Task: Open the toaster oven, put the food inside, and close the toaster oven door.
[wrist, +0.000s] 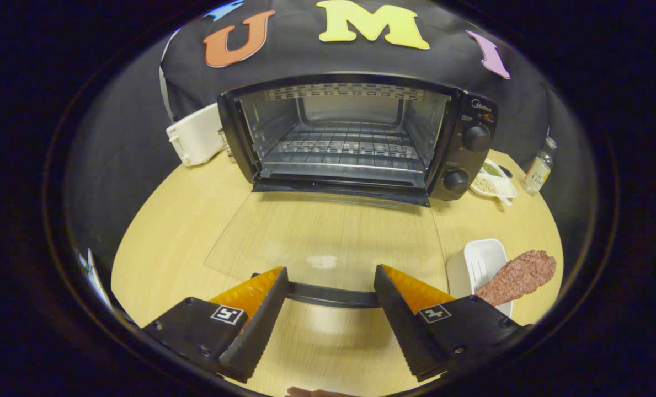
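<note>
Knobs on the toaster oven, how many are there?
2. Both round black knobs sit on the black toaster oven panel, right of its open cavity: upper knob above lower knob. The open gripper straddles the door handle.

My one camera rides on the gripper [331,278], looking forward along its spread jaws, low over the table [184,220]. It faces straight into the toaster oven [355,138], whose open cavity stands beyond the jaws; the lowered door's handle [332,295] lies between them.
</note>
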A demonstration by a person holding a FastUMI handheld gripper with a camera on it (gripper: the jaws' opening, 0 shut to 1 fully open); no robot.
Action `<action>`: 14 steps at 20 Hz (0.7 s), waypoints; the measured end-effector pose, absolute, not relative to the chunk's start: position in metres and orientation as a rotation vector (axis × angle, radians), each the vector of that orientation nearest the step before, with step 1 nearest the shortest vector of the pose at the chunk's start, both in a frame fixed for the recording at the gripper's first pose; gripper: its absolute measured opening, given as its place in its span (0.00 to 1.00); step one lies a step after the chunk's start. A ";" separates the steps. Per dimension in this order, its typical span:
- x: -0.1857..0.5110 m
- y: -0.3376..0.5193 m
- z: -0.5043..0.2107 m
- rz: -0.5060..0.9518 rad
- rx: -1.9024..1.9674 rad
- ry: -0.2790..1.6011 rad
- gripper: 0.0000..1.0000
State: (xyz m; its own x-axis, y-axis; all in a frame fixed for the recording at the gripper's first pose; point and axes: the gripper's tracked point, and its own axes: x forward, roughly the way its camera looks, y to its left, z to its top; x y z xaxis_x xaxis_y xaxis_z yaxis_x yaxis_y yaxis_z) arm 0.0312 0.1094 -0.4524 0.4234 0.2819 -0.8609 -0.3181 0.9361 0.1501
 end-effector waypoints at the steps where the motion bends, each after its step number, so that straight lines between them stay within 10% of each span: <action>1: 0.027 0.110 -0.447 0.403 -0.010 1.072 1.00; 14: 0.034 -0.040 -0.363 0.389 -0.047 0.969 0.99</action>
